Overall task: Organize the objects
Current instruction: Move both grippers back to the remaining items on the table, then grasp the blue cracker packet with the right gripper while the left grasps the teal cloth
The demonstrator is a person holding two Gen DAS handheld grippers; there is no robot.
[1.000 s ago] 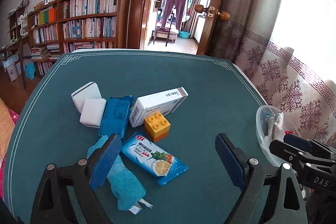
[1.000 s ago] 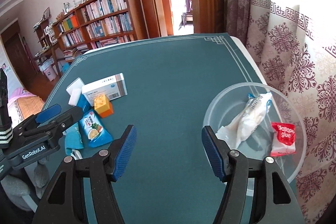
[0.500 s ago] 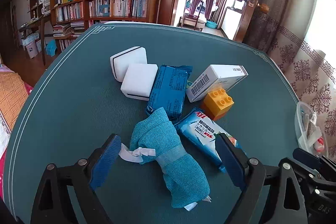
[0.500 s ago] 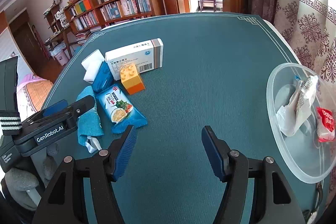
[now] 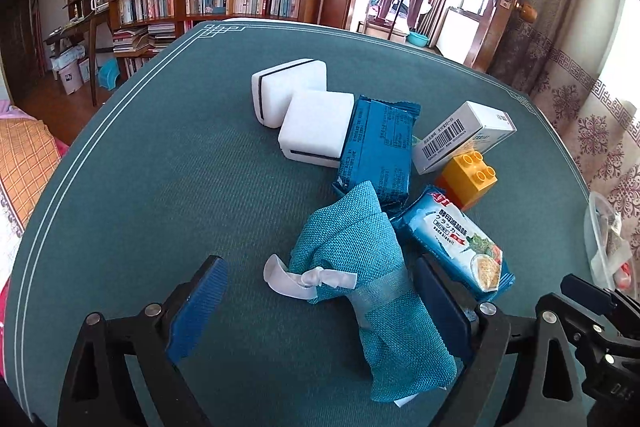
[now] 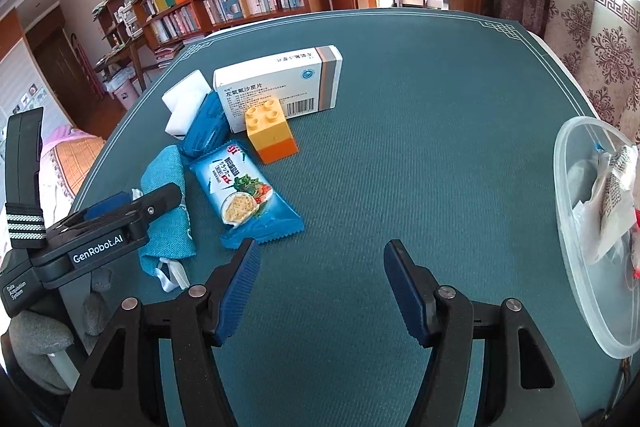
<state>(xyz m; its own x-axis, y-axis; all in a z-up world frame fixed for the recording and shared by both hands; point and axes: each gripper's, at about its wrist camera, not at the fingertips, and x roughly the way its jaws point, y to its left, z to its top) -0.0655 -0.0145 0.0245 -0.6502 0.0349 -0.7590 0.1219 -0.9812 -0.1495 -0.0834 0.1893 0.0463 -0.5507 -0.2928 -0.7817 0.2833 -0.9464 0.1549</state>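
- The left gripper [image 5: 320, 301] has come down and forward since the earlier frame; the cluster of items, formerly well ahead of it, now fills its view.
- Its jaws stand apart, and the teal woven cloth bundle tied with white ribbon [image 5: 376, 291] lies between them on the dark green felt table [image 5: 160, 187]. The right-hand pad sits just beside the cloth; the left-hand pad is clear of it. No pressing grip is visible.
- Taking the bundle as landmark: a light blue cracker packet [image 5: 460, 243] lies just beside it on the right, touching; a dark blue foil packet [image 5: 378, 155] lies directly beyond, its near end under the cloth.
- Two white rectangular sponge blocks [image 5: 304, 119] lie beyond the bundle and to its left, beside the foil packet.
- A yellow-and-orange toy brick [image 5: 468, 179] and a white cardboard medicine box with barcode [image 5: 460, 139] lie beyond the bundle to the right.
- The right gripper [image 6: 320, 291] is open over bare felt, nothing between its jaws; it too sits lower and nearer the cluster than before.
- The clear plastic bowl [image 6: 576, 227], well apart from the bundle at the table's right edge, has shifted to the frame margin; it holds wrapped packets.
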